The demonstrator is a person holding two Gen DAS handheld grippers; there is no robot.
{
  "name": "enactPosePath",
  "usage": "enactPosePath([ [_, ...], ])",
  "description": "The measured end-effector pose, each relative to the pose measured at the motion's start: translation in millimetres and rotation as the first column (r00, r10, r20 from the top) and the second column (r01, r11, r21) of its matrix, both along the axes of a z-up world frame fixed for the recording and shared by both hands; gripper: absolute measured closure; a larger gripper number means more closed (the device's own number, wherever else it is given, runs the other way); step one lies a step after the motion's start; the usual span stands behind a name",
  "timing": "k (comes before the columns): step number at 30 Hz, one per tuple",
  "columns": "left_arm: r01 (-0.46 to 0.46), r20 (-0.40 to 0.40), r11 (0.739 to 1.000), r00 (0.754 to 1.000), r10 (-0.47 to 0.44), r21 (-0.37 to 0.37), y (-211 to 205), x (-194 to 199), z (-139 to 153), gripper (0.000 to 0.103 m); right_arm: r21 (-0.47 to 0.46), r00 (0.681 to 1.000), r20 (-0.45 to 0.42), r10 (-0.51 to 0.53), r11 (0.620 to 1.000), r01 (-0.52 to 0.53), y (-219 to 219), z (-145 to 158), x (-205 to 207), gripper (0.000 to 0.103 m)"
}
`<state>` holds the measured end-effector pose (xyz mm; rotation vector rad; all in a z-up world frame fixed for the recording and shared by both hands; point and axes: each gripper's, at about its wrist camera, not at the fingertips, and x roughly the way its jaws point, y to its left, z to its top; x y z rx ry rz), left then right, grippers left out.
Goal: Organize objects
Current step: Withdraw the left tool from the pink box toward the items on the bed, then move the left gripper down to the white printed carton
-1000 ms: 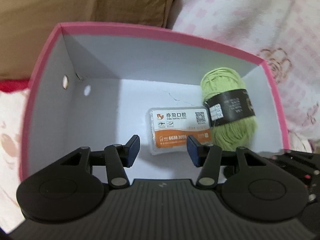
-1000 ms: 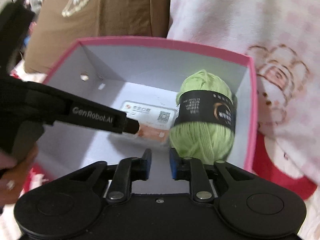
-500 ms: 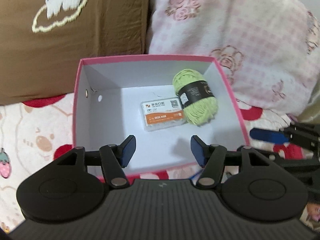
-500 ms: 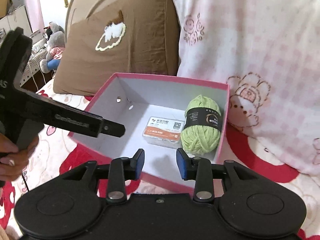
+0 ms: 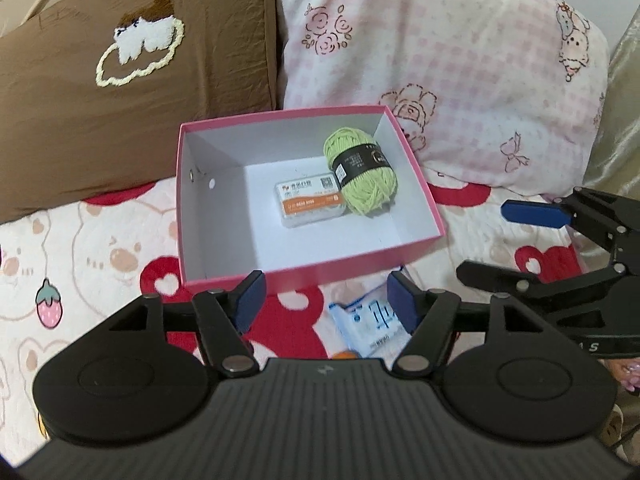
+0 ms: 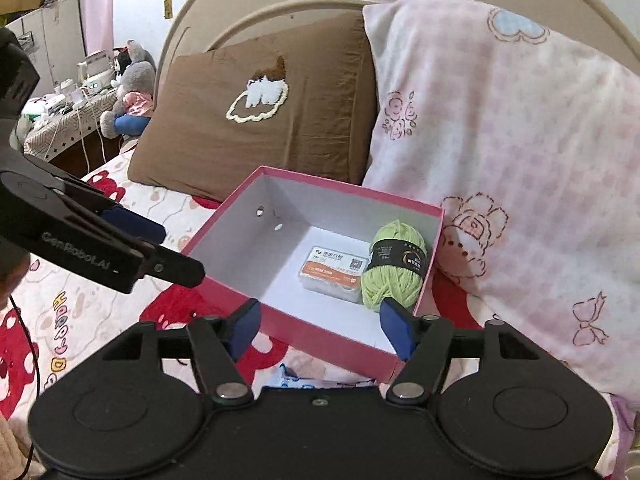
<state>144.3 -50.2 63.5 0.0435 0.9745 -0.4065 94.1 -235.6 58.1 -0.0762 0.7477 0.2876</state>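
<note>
Green yarn (image 5: 365, 172) sits at 2 o'clock in our pink box (image 5: 416, 168), and both our empty claws, left (image 5: 324, 300) and right (image 6: 320, 326), are opening, so they might bump the box's edge.

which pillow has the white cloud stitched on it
The brown pillow, left of the pink checked pillow. It is plain brown with one white cloud-shaped patch; the pink one carries printed roses and bears instead.

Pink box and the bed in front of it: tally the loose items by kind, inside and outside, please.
Green yarn ball, in the pink box: 1
Clear card case with orange label, in the box: 1
Blue-and-white packet, on the bedspread before the box: 1
Total: 3
</note>
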Motion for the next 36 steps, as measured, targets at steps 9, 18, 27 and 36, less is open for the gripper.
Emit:
enactPosePath([
  [9,-0.012,-0.046,1.000,0.999,0.012,0.016,8,-21,-4,0.018,-0.008,1.000,0.013,0.005,1.000,-0.005,6,2,-24,0.012],
  [18,0.009,-0.073,1.000,0.997,-0.007,0.026,11,-38,-6,0.013,-0.006,0.999,-0.034,0.006,1.000,-0.007,5,5,-45,0.012],
  [27,0.032,-0.127,0.999,0.991,-0.032,-0.005,15,-51,-15,0.012,-0.025,0.996,-0.078,0.039,0.999,-0.041,13,3,-63,0.012],
  [36,0.041,-0.147,0.999,0.988,-0.045,-0.028,23,-63,-28,0.012,-0.052,0.987,-0.117,0.109,0.992,-0.116,27,-9,-77,0.012],
])
